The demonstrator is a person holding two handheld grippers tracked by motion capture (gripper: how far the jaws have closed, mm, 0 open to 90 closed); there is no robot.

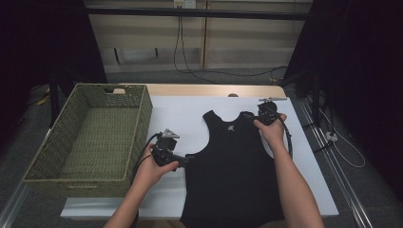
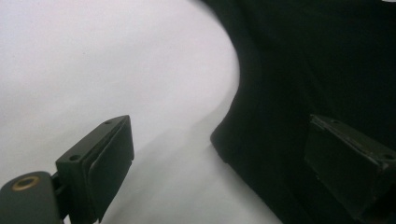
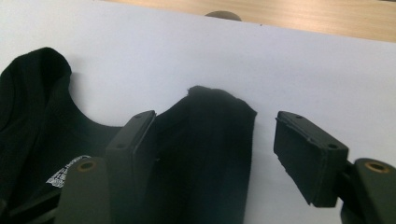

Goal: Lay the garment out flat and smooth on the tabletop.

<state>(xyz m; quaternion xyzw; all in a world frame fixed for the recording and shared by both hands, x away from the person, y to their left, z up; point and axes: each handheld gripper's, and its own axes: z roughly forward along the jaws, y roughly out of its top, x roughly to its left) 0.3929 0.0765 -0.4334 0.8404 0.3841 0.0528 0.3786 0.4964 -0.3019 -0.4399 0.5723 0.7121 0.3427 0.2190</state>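
Both jaws wide, nothing pinched. Right gripper (image 3: 212, 161) straddles vest (image 1: 230, 166) strap; left gripper (image 2: 233, 163) at armhole, nine o'clock. Close squarely before lifting toward basket (image 1: 142, 111).

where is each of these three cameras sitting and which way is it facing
High view: above the person's side, facing forward and down on the tank top, basket, both forearms.
Left gripper view: on the left gripper, open at the armhole edge.
Right gripper view: on the right gripper, open around the shoulder strap.
All share the tank top.
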